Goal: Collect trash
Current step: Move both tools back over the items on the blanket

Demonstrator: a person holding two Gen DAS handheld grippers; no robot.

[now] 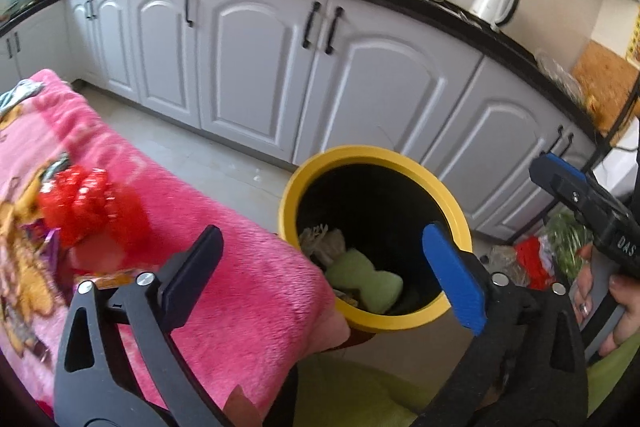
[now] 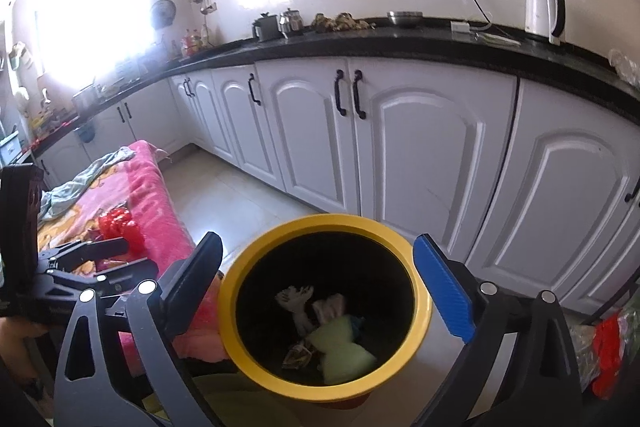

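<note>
A yellow-rimmed trash bin [image 1: 444,195] [image 2: 248,347] stands on the floor beside a pink blanket [image 1: 224,267] [image 2: 156,211]. Inside lie a pale green sponge-like piece [image 1: 364,283] [image 2: 340,351], crumpled white trash [image 1: 322,241] [image 2: 298,301] and a wrapper [image 2: 298,355]. A red mesh bundle [image 1: 90,207] [image 2: 120,227] lies on the blanket. My left gripper [image 1: 324,279] is open and empty over the blanket edge and bin; it shows at the left of the right wrist view [image 2: 108,259]. My right gripper [image 2: 320,291] is open and empty above the bin; it shows in the left wrist view [image 1: 576,195].
White kitchen cabinets [image 1: 260,67] [image 2: 420,155] under a black countertop [image 2: 400,43] run behind the bin. A white kettle [image 1: 494,1] [image 2: 544,7] stands on the counter. Bags with red and green contents [image 1: 536,259] [image 2: 608,347] lie right of the bin. A grey cloth [image 2: 84,179] lies on the blanket.
</note>
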